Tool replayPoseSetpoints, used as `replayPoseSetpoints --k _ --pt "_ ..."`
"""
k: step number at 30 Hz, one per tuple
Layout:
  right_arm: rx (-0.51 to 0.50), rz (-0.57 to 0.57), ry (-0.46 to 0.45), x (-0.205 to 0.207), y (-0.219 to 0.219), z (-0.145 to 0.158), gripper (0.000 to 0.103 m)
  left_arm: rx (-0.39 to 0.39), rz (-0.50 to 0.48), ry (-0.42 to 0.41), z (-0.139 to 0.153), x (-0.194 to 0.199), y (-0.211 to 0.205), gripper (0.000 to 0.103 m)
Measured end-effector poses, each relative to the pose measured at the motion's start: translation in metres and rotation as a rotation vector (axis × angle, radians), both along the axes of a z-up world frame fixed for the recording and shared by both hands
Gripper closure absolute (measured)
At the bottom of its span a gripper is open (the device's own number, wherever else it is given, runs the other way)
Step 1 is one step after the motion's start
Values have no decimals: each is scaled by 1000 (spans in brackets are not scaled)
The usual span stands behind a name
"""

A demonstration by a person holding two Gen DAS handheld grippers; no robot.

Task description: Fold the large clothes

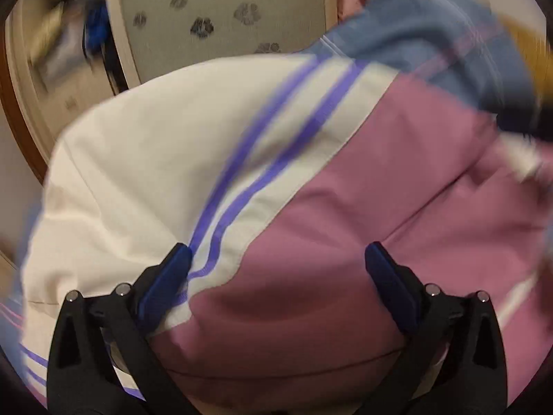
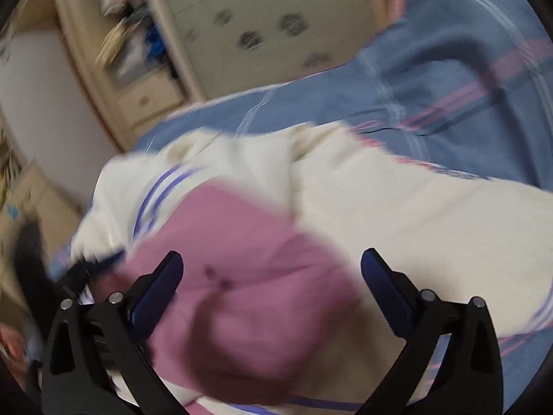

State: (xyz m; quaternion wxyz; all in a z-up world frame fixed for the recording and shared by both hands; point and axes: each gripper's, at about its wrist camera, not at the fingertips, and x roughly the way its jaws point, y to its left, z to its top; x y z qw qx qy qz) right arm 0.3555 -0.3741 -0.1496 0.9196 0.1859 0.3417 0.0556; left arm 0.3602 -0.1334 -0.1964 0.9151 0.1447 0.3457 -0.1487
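Grippers both spread wide, nothing clamped between the fingers on either side. Your left gripper [image 1: 278, 259] sits right over the garment [image 1: 242, 173]: its left fingertip [image 1: 179, 256] lies on the cream panel beside the two purple stripes [image 1: 242, 186], and the right fingertip [image 1: 376, 259] is over the pink panel [image 1: 380, 207]. Contact or hover, cannot tell; frame is motion-blurred. Pink fabric bulges up between the open jaws, close to the lens.

Your right gripper [image 2: 273, 259] is also apart, with a pink fold [image 2: 242, 259] filling the gap between its fingers. Cream cloth of the same garment [image 2: 414, 214] runs off to the right past the right fingertip [image 2: 373, 263]. Whether either pad touches, cannot tell.

Garment lies bunched on a blue plaid bedspread [image 2: 449, 86], which shows beyond it in both views. Cream cabinet with paw-print panel [image 2: 269, 31] stands behind the bed. Black shape at the left edge of the right view is too blurred to identify.
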Motion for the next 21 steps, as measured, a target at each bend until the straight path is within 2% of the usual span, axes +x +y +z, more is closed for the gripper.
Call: replayPoseSetpoints --k 2,4,6,7,10,12,13,14,16,17,19,21 --pt "123 -106 -36 -20 -54 4 1 4 1 -14 5 -3 -1 2" --pt "228 -238 -89 -46 -100 2 1 -36 6 3 0 0 6 2" --pt "350 -464 -129 -79 -149 -9 1 -41 5 0 1 -2 8 2" --pt "428 -628 -130 -101 -175 -23 1 -40 5 -3 1 -2 9 2" --pt "655 -1008 -130 -154 -211 -75 1 -49 3 -4 -1 -3 9 2" --pt "727 -1134 -100 -170 -219 -101 1 -52 2 -5 0 -2 10 2" --pt "739 -1139 -95 -169 -221 -112 1 -53 2 -5 0 -2 11 2" --pt "700 -1133 -82 -163 -221 -111 1 -55 1 -5 1 -3 12 2" --pt "538 -1108 -62 -144 -215 -100 1 -59 0 -6 1 -4 13 2" --pt "470 -1059 -64 -127 -214 -97 1 -61 -1 -7 1 -5 13 2" --pt "430 -944 -40 -92 -215 -101 1 -66 -1 -9 2 -4 13 2" --pt "341 -931 -42 -76 -219 -103 1 -69 -2 -10 3 -5 13 2"
